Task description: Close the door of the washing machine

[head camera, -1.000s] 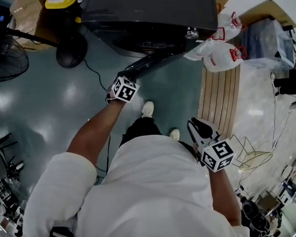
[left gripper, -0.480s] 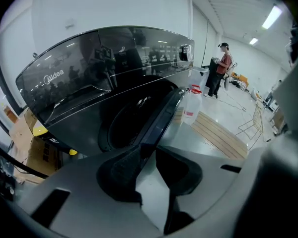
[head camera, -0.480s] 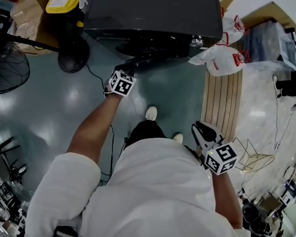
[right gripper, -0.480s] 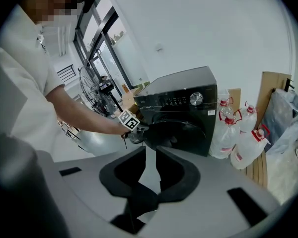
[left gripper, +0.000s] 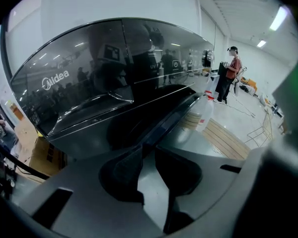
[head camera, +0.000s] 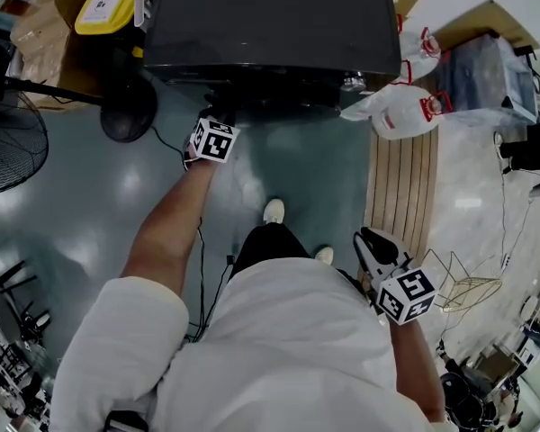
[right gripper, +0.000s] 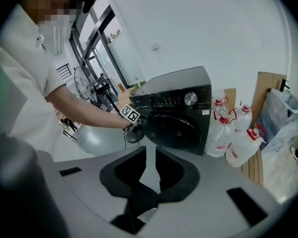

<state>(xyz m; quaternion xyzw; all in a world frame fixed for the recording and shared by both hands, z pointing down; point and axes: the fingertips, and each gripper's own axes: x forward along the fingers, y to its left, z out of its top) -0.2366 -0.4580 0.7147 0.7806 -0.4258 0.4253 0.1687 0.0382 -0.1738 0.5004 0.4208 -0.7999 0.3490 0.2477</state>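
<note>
Left gripper point(left gripper: 149, 147): jaws slightly apart and clamped on nothing, tips set at the dark edge of the door point(right gripper: 171, 128), which in the left gripper view runs from the tips toward the right of centre. In the head view this gripper is at upper centre, at the end of an outstretched arm and hard against the front of the black washing machine point(head camera: 270, 12) that fills the top of the frame. In the right gripper view the round door lies close against the machine's front, below the control knob; whether it is latched cannot be told. Right gripper point(head camera: 371, 241): released, a narrow gap between the jaws and nothing in it, held low at the lower right of the head view, well apart from the machine. Clear jugs with red caps point(head camera: 400, 106) stand just beside the machine's right side, at the top end of a wooden slatted board point(head camera: 403, 183). A floor fan point(head camera: 13, 142) stands at the left edge.
</note>
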